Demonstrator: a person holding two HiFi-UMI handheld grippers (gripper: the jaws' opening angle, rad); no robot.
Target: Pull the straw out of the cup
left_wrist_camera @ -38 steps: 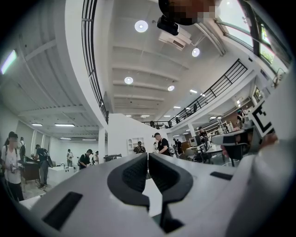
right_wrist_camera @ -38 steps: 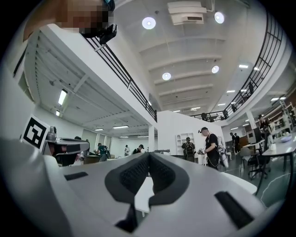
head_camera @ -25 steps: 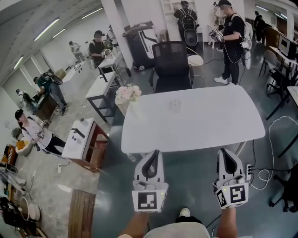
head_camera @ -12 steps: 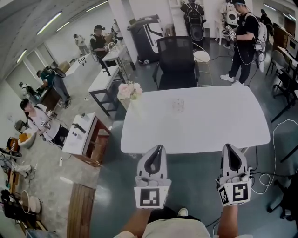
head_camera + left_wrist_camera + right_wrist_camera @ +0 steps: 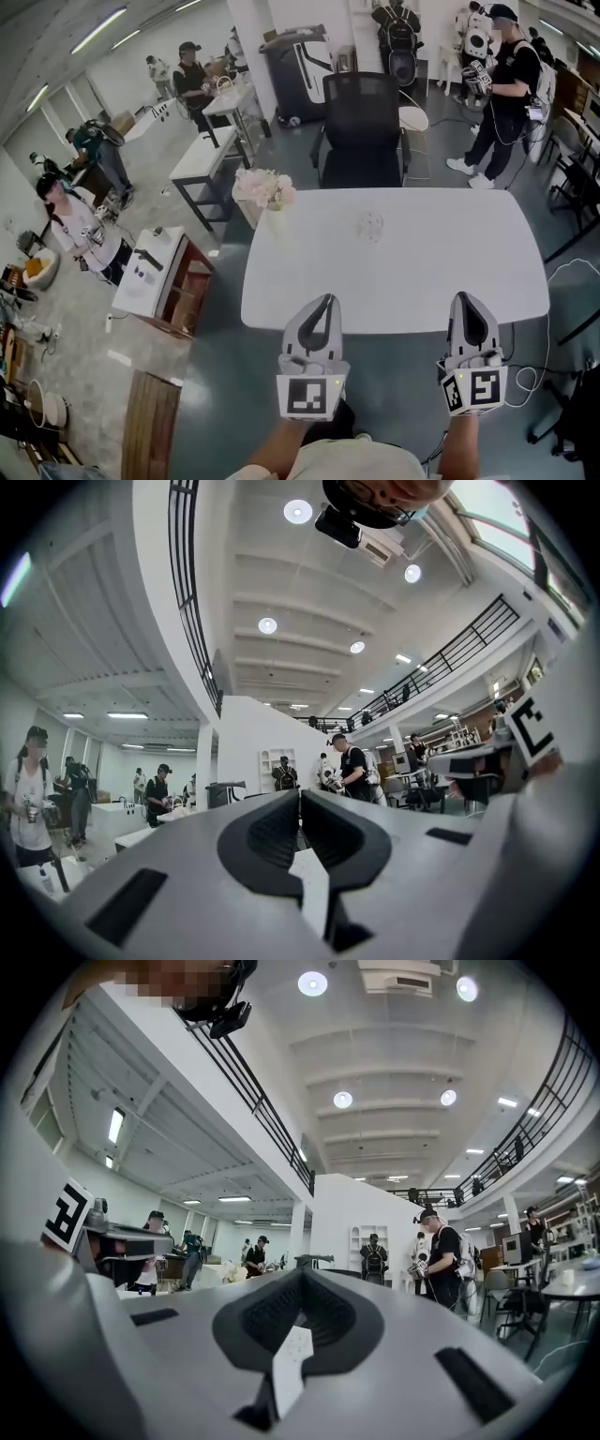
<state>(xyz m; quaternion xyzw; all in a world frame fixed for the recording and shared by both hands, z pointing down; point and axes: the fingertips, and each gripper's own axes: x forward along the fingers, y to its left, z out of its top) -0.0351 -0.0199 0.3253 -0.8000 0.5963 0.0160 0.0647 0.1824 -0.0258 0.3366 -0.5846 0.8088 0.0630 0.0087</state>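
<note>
A clear cup (image 5: 369, 226) stands near the middle of the white table (image 5: 422, 281) in the head view; it is too small to make out a straw in it. My left gripper (image 5: 325, 300) and right gripper (image 5: 466, 298) are held side by side over the table's near edge, well short of the cup. Both are shut with nothing between the jaws. The left gripper view shows the left gripper (image 5: 300, 794) with its jaws pressed together and pointing level at the room. The right gripper (image 5: 302, 1274) looks the same in its own view. The cup shows in neither gripper view.
A vase of pink flowers (image 5: 265, 190) stands at the table's far left corner. A black office chair (image 5: 361, 131) is behind the table. A low white-topped cabinet (image 5: 155, 272) sits to the left, cables (image 5: 562, 272) lie on the floor to the right, and several people stand around.
Both grippers have moved forward together toward the table; their tips now overlap its near edge. The table and cup sit lower and nearer in the head view. The jaws stayed shut.
</note>
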